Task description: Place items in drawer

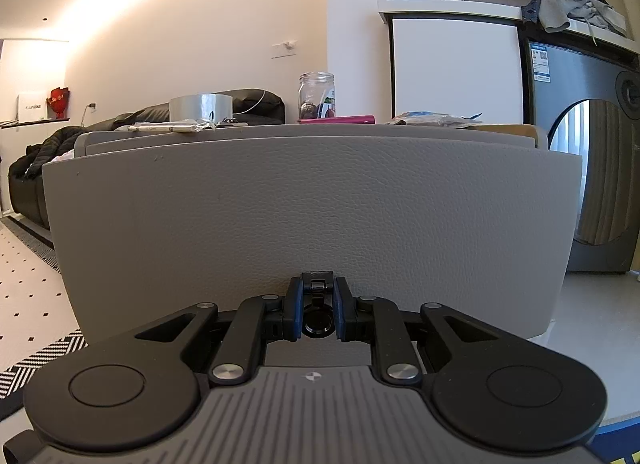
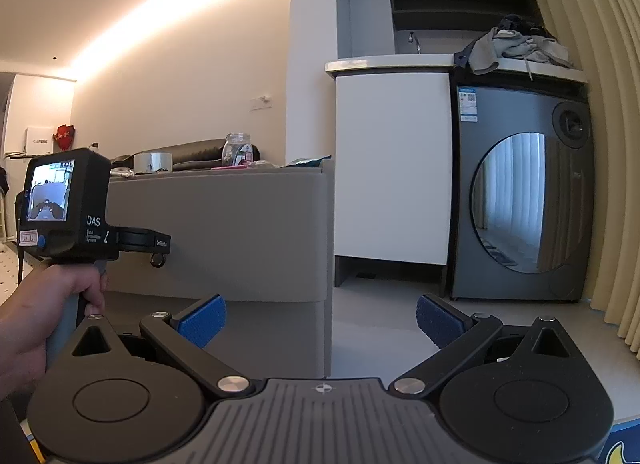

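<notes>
Left gripper point(image 1: 317, 310) clamped on drawer pull point(image 1: 317, 316) — right gripper point(image 2: 320, 322) agape

Evenly and softly lit, indoors; warm glow spilling from a ceiling light strip point(image 2: 168, 4) and washing down the wall below it, blown out to near white along its length; cooler daylight mirrored in the washing machine door point(image 2: 516, 204) well to the right of that strip, probably from a curtained window; sharp throughout, no motion blur; strong fisheye bending, dark vignetted corners above the strip.
</notes>
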Tool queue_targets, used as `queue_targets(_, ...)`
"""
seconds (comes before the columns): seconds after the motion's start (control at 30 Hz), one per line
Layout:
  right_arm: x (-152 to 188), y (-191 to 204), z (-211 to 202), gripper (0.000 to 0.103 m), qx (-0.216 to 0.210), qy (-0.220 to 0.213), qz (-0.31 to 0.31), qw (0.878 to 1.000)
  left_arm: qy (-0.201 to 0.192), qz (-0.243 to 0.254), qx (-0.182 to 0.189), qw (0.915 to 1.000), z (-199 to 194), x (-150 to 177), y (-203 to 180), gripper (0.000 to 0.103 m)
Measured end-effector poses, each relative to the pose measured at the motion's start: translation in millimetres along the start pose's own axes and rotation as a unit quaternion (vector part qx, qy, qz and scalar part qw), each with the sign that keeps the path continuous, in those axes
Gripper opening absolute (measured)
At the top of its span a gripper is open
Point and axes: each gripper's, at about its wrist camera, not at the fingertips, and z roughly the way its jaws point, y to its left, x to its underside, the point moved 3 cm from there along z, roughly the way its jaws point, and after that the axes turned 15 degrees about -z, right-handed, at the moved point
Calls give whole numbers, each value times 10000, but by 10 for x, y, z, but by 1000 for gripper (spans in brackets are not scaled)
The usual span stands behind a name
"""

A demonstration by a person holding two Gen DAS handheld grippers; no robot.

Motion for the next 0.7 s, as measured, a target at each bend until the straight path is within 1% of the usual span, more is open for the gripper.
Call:
queue_targets(0.3, -27, -47, -60, 103, 96, -62, 12, 9999, 3, -43, 7, 10000, -87, 23, 7, 17)
queue_targets(0.43, -33, -69, -31, 103, 59, -24, 37, 10000, 1, -44, 15, 10000, -129, 34, 13, 17)
queue_targets(0.53, -78, -77, -74, 103, 122, -91, -43, 9999, -37, -77, 6, 10000, -151, 50, 16, 17)
queue_targets(0.6, -75, -57, -116, 103, 171, -125, -91, 9997, -59, 8, -10, 10000, -167, 60, 6, 17)
queue_targets(0.7, -67, -52, -88, 103, 132, -89, -43, 9999, -54, 17, 2, 10000, -191, 63, 11, 17)
